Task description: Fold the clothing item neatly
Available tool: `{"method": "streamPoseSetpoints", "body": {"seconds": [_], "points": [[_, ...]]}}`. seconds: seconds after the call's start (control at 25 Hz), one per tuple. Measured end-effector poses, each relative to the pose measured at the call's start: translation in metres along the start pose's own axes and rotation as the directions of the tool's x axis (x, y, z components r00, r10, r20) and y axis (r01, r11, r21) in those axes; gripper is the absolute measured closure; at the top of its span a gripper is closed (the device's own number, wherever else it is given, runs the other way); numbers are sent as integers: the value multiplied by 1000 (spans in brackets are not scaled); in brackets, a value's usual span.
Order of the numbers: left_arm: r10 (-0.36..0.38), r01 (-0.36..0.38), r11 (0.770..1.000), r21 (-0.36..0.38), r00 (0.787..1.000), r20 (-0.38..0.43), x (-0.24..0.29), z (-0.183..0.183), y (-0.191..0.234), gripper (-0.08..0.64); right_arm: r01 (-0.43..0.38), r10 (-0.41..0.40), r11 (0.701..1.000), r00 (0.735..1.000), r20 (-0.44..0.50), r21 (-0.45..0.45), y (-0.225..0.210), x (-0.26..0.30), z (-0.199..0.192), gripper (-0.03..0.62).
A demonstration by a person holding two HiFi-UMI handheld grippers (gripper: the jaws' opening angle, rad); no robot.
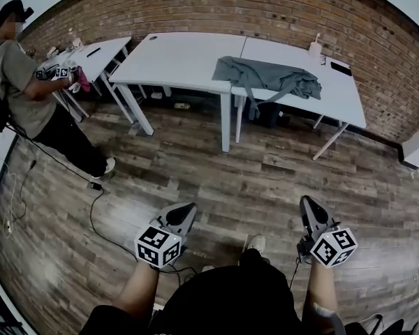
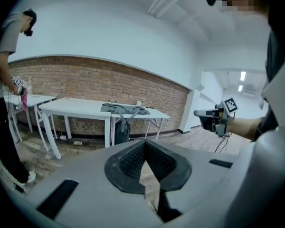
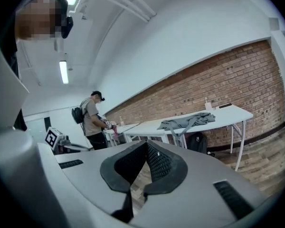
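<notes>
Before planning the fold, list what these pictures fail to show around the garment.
- Grey garment: head view, bunched, so its type is hidden; tiny in both gripper views.
- White item behind it: every view, too small to identify.
- Dark bag under the table: head view, tabletop hides most.

Two white tables (image 1: 185, 58) side by side, crumpled grey garment (image 1: 269, 75) across their joint

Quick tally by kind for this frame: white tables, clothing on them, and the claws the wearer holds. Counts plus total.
White tables: 3 (left table, middle table, right table)
Grey garment: 1, lying across the middle and right tables
Claws held by the wearer: 2 (left claw, right claw), both shut and empty
Total: 6
</notes>
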State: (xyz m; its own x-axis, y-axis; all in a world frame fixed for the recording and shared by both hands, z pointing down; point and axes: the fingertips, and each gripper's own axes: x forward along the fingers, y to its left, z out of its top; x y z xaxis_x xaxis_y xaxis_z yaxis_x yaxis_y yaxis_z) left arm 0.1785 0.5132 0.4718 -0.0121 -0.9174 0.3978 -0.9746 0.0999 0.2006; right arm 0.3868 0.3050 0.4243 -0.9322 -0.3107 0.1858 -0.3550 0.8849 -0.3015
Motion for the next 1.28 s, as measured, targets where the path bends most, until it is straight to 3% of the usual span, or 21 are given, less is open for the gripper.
{"method": "streamPoseSetpoints", "body": {"seconds": [0.12,0.36,0.6,0.8,1.0,1.28], "points": [[-9,9,997,-70,1000,3,-25,-27,12,561,39,-38,999,999,14,-36,45,-18,-7,591],[-36,36,998,-58,999,-7,-57,-48,14,561,158,-157,987,987,23,-35,85,-44,-26,591],[6,-6,999,39,1000,18,-75,-46,21,561,149,-148,986,989,18,-74,99,-38,-22,592],[19,-19,1000,-2,999,40,-81,-46,27,561,175,-174,982,985,20,-74,103,-44,-22,592],[64,-63,998,21,997,-41,-76,-59,24,561,176,-175,982,984,17,-72,110,-59,-28,592],[25,-22,999,29,994,-111,-74,-82,0,561,169,-172,984,984,-49,-61,114,-74,-64,592]]}}
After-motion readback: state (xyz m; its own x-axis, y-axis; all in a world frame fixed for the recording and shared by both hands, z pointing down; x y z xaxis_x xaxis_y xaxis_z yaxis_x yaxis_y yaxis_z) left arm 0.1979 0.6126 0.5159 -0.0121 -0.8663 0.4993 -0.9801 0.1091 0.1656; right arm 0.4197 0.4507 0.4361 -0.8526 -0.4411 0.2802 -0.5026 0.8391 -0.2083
